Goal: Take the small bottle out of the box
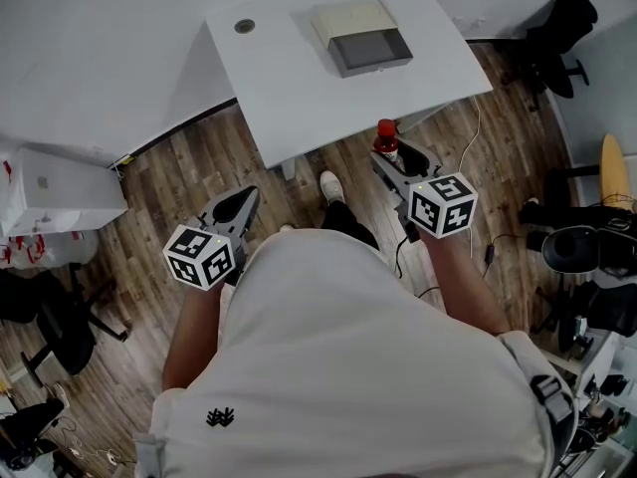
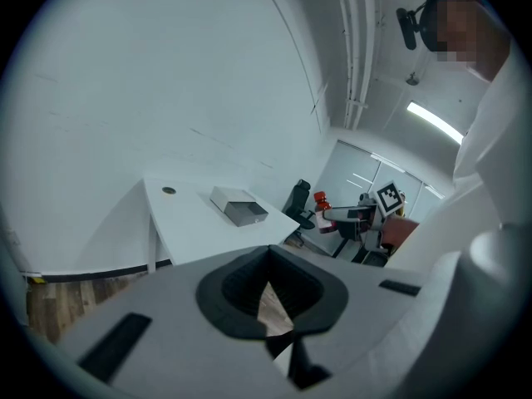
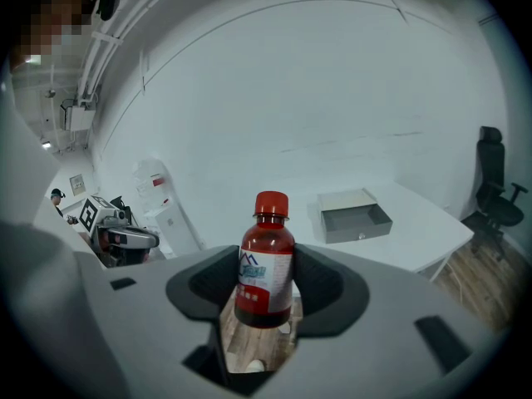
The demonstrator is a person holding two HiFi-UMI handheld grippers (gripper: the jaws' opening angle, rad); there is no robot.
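A small red bottle (image 3: 266, 260) with a red cap and a white label stands upright between the pads of my right gripper (image 3: 266, 293), which is shut on it. In the head view the bottle (image 1: 386, 139) hangs over the wooden floor, just off the near edge of the white table (image 1: 299, 78). The grey box (image 1: 363, 38) lies open on the table, its tray facing me, and nothing shows inside it (image 3: 356, 214). My left gripper (image 1: 239, 207) is held low to the left over the floor. Its jaws (image 2: 268, 285) look shut with nothing between them.
A round cable hole (image 1: 244, 26) sits at the table's far left. Black office chairs stand at the right (image 1: 557, 28) and lower left (image 1: 50, 317). A white cabinet (image 1: 55, 192) is at the left. My shoes (image 1: 331, 185) show below the table edge.
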